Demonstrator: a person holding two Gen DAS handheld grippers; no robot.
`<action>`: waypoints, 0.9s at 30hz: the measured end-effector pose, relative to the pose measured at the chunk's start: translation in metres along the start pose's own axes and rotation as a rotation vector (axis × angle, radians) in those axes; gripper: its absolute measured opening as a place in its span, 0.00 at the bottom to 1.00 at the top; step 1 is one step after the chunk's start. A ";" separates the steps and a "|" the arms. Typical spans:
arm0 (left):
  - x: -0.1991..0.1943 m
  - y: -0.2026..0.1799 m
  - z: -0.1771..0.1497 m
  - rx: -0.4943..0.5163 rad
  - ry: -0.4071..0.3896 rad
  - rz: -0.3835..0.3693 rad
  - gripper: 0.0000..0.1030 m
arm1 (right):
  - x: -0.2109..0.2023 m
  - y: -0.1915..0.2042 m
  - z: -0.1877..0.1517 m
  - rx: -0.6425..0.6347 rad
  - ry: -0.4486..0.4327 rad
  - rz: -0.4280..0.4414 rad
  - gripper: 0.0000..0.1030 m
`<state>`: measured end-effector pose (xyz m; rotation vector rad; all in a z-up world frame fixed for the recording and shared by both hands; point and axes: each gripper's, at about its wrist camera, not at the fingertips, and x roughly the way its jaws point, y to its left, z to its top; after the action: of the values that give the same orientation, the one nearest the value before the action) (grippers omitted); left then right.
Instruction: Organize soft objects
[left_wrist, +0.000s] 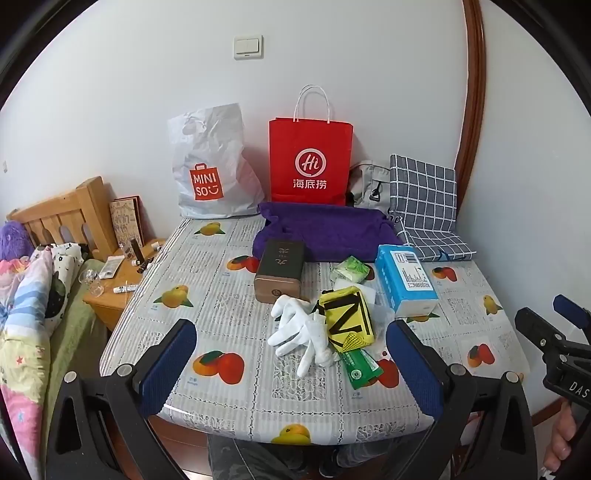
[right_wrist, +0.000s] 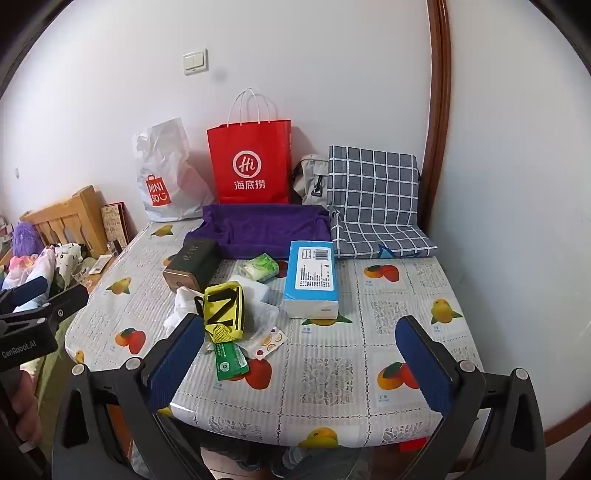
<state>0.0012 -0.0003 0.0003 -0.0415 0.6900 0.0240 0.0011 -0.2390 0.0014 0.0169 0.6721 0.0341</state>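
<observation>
I hold both sets of jaws wide and empty above the near edge of the surface (left_wrist: 229, 266), tilted down toward the clutter. My left gripper (left_wrist: 291, 365) frames the pile from six o'clock; my right gripper (right_wrist: 299, 363) hangs beside it, with bare tablecloth between its pads. The soft things sit bunched at the middle: white gloves (left_wrist: 299, 332) at about eight o'clock of the yellow pouch (left_wrist: 347, 317), a green packet (left_wrist: 360, 367) just at its six, a small green tissue pack (left_wrist: 351, 269) at its twelve, and the blue tissue pack (left_wrist: 406, 280) at its two o'clock. A dark box (left_wrist: 279, 271) stands at the pouch's eleven. Beyond them, at twelve, lies the purple cloth bin (left_wrist: 325, 230), open and seemingly empty, likely where the soft items belong. I judge this the very start: nothing is gripped, nothing sorted yet. The next move calls for picking one item, probably the gloves since they lie nearest my left jaws, dropping low over them and pinching enough fabric that they lift together rather than trailing.
</observation>
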 end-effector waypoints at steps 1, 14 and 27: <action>0.001 0.000 0.000 -0.001 0.002 -0.012 1.00 | 0.000 0.000 -0.001 -0.001 0.001 0.002 0.99; -0.007 0.000 0.000 0.006 -0.018 -0.024 1.00 | -0.008 0.004 0.003 -0.009 -0.010 0.003 0.99; -0.008 0.003 0.003 -0.002 -0.016 -0.019 1.00 | -0.011 0.008 0.002 -0.011 -0.018 0.026 0.99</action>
<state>-0.0033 0.0025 0.0081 -0.0494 0.6738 0.0064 -0.0061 -0.2313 0.0102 0.0152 0.6534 0.0629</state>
